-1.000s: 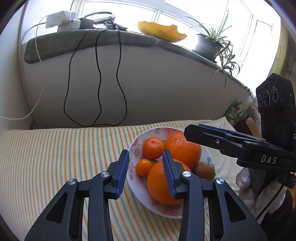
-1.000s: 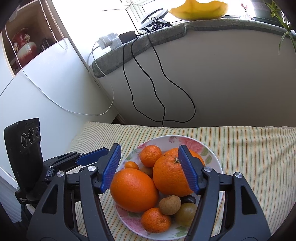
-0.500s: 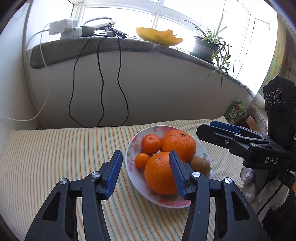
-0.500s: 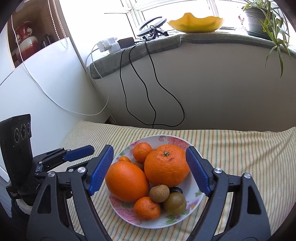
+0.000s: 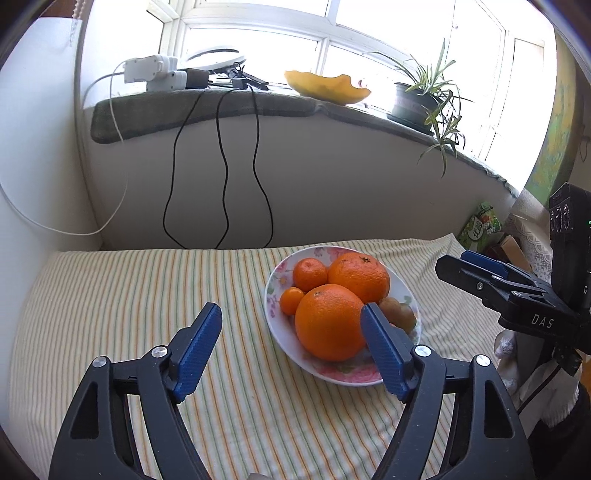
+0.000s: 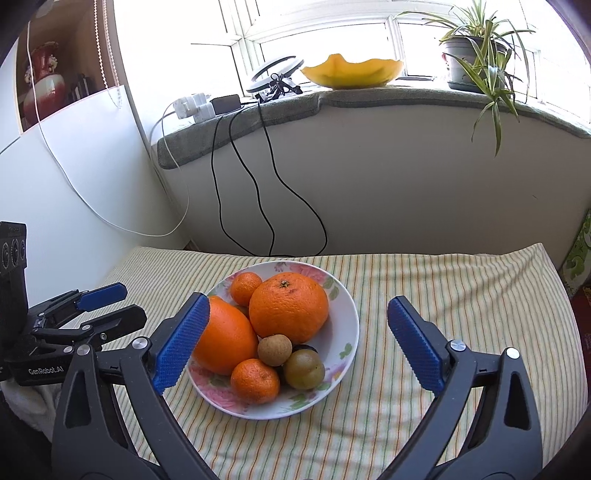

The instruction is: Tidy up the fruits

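Fruit sits piled on the plate [image 5: 271,295] on the striped table [image 5: 129,295]; from my left claw [image 5: 291,349], wide open and empty, the nearest orange [image 5: 328,321] needs a short reach. From my right claw [image 6: 295,341], equally spread and empty, nothing blocks the plate [image 6: 347,321]; left claw [image 6: 92,306] waits alongside.

Right tool [image 5: 532,314] reads "DAS"; left tool [image 6: 55,365] "GenRobot.AI".

Bright daylight through the window [image 5: 332,33], panes blown out to white in both views. Striped tablecloth [image 6: 443,295] evenly lit with soft shadows, everything sharp. Strong fisheye bend, dark vignette at corners.
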`<state>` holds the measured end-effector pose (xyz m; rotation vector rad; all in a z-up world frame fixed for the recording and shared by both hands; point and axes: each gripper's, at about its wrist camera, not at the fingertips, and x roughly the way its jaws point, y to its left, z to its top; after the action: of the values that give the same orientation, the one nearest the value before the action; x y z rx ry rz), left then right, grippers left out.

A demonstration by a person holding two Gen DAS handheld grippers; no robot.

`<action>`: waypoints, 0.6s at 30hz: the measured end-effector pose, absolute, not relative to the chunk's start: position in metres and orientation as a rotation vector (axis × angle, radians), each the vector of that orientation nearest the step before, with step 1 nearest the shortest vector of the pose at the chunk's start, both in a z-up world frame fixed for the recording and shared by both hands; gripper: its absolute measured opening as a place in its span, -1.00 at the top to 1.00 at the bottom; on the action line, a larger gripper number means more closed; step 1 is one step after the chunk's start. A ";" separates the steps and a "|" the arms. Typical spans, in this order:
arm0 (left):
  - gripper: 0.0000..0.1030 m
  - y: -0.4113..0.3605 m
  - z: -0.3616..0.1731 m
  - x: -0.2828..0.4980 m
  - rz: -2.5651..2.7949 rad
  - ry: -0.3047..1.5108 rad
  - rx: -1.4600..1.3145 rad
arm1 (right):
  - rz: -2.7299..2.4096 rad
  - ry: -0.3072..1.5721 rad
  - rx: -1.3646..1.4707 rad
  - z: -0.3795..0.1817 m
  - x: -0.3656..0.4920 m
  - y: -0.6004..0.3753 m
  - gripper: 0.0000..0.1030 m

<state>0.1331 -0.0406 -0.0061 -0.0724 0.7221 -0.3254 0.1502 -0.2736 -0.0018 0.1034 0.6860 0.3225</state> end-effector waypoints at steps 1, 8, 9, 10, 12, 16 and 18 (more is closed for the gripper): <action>-0.51 -0.040 -0.005 0.130 -0.316 0.718 -0.073 | 0.318 0.681 0.107 -0.001 0.147 -0.276 -0.92; -0.55 -0.040 0.000 0.108 -0.280 0.691 -0.069 | 0.241 0.617 0.037 0.000 0.115 -0.279 -1.00; -0.55 -0.041 0.001 0.105 -0.276 0.688 -0.064 | 0.233 0.613 0.016 0.000 0.111 -0.278 -1.00; -0.55 -0.041 0.001 0.102 -0.271 0.685 -0.061 | 0.226 0.610 -0.004 -0.001 0.108 -0.276 -1.00; -0.55 -0.043 0.002 0.097 -0.267 0.680 -0.060 | 0.210 0.603 -0.038 -0.002 0.101 -0.272 -1.00; -0.55 -0.045 0.003 0.089 -0.269 0.674 -0.055 | 0.210 0.601 -0.047 -0.002 0.090 -0.270 -1.00; -0.55 -0.045 0.004 0.086 -0.267 0.671 -0.057 | 0.220 0.603 -0.043 -0.001 0.086 -0.269 -1.00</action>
<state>0.0857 -0.0450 0.0043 -0.0571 0.6709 -0.2675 0.0861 -0.2690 -0.0015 -0.0426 0.6026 0.2199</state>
